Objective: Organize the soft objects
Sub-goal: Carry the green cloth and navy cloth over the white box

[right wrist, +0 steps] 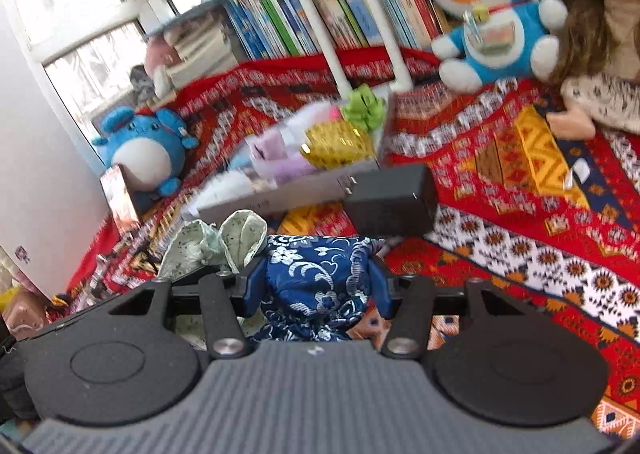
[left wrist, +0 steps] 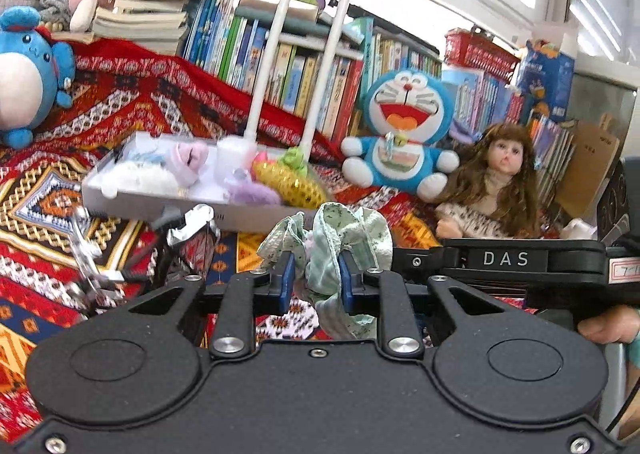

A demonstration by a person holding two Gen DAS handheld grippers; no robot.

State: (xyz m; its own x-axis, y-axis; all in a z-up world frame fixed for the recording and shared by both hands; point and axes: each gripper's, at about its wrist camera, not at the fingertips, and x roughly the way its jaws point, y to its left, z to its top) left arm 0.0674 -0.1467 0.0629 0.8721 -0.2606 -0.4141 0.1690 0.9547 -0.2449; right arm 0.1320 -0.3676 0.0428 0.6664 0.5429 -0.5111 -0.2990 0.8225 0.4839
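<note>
Left wrist view shows the left gripper clamped on a pale green cloth pouch, the right gripper pinching a blue brocade pouch — both short of the white tray, where several soft toys already lie — placement outstanding.

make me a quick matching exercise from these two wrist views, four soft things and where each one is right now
Things:
1. pale green cloth
2. dark blue brocade pouch
3. gold pineapple toy
4. blue cat plush

Places:
A. sitting against the books
B. lying in the white tray
C. pinched in the left gripper
D. clamped in the right gripper

Pairs: 1-C, 2-D, 3-B, 4-A
</note>
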